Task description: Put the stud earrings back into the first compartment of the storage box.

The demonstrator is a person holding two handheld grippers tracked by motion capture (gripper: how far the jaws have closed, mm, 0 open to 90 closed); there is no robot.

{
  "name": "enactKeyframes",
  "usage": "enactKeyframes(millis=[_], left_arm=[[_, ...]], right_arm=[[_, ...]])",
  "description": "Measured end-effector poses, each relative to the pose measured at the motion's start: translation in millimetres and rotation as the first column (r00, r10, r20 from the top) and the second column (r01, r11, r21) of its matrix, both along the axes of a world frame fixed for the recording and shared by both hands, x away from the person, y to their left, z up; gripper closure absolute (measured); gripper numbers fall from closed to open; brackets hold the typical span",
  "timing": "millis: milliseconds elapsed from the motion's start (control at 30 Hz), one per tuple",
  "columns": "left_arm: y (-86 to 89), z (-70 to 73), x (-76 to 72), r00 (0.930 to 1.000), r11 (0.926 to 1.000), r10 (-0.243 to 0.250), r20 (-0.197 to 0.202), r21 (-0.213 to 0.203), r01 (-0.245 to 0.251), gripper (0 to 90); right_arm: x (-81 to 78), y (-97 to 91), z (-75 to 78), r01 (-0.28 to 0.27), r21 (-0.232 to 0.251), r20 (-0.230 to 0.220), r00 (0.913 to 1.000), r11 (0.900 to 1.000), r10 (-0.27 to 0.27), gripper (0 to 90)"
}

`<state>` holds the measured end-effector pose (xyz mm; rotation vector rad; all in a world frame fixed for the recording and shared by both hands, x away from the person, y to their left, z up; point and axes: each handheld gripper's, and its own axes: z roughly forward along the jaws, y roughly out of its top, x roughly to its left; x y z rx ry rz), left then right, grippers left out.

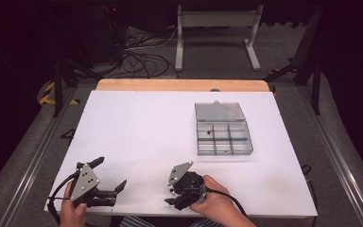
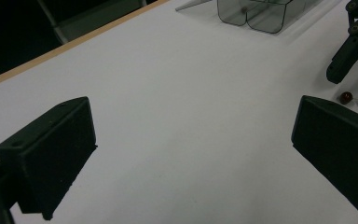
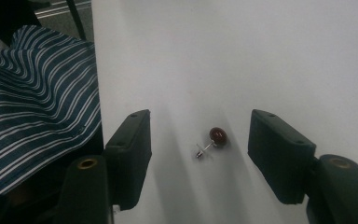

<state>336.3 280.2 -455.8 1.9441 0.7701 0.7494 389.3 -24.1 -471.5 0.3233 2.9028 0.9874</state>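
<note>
A small dark red bead on a short metal pin [image 3: 218, 135] lies on the white table [image 1: 137, 127] close to its front edge. My right gripper [image 3: 199, 149] points down over it with one jaw on each side; the pads stand apart from the bead and do not touch it. From the high view the right gripper [image 1: 174, 201] is at the front middle, held by a hand. My left gripper [image 1: 111, 172] rests at the front left, jaws wide with nothing between them. The left gripper view shows the bead [image 2: 346, 97] below a right fingertip [image 2: 336, 74].
A clear compartment box [image 1: 224, 142] with its lid [image 1: 219, 111] laid open sits at the right middle; one compartment holds a small red item [image 1: 210, 133]. The person's striped cloth [image 3: 32, 102] hangs just past the table's front edge. A wooden strip [image 1: 182, 85] borders the far side.
</note>
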Motion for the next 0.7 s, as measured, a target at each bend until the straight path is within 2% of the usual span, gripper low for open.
enactKeyframes(millis=[333, 467, 700], left_arm=[[-0.4, -0.3, 0.4, 1.0, 1.0, -0.001, 0.001, 0.002, 0.001, 0.2], [-0.8, -0.5, 0.4, 1.0, 1.0, -0.002, -0.001, 0.001, 0.002, 0.2], [-0.5, -0.2, 0.4, 1.0, 1.0, -0.001, 0.001, 0.002, 0.001, 0.2]], right_arm=[[2.8, 4.1, -4.2, 0.023, -0.047, 0.05, 0.9985, 0.9986, -0.02, 62.9], [3.6, 4.9, -4.2, 0.022, -0.047, 0.038, 0.9991, 0.9986, -0.02, 74.9], [3.2, 5.9, -2.9, 0.02, -0.052, 0.047, 0.9987, 0.9984, -0.018, 76.3]])
